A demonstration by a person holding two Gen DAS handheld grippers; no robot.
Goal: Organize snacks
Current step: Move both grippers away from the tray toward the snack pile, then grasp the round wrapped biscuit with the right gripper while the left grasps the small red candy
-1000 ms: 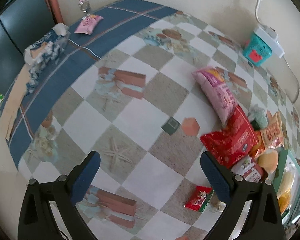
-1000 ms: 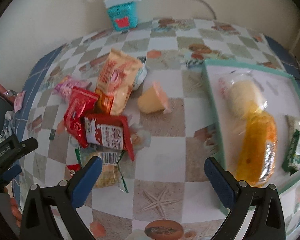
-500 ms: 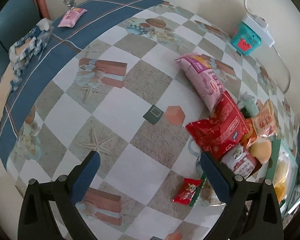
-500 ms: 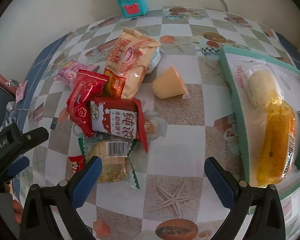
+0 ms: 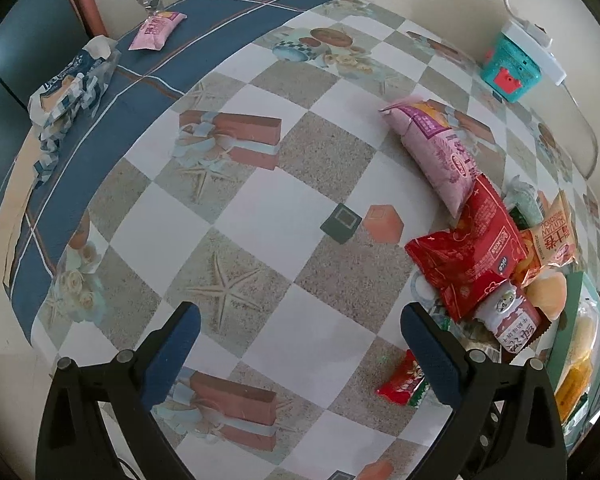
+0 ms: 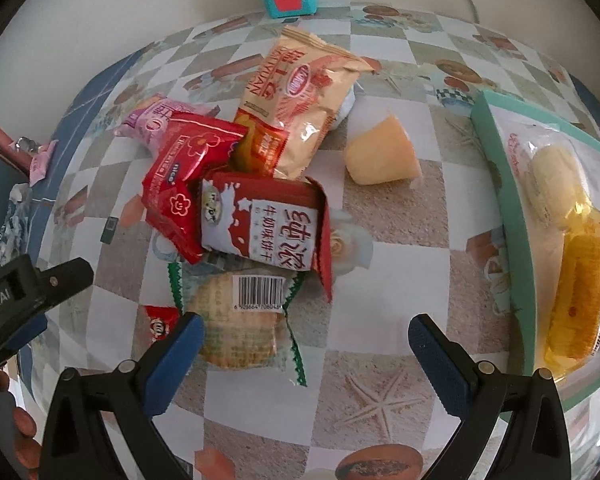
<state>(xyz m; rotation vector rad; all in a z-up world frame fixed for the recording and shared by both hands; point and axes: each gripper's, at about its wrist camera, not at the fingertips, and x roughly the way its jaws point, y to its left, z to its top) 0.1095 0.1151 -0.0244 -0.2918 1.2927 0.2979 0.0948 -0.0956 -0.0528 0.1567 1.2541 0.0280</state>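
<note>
left gripper point(image 5: 300, 344): spread, empty
right gripper point(image 6: 306, 342): spread, empty
left view only: pink packet point(image 5: 156, 30) far left
right view only: tray point(image 6: 496, 160) right

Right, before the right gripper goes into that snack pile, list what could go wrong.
The clear cracker packet nearest the open right gripper lies partly under the red-and-white biscuit pack; lifting it could drag that pack along. The yellow jelly cup lies on its side and may roll if bumped.
</note>
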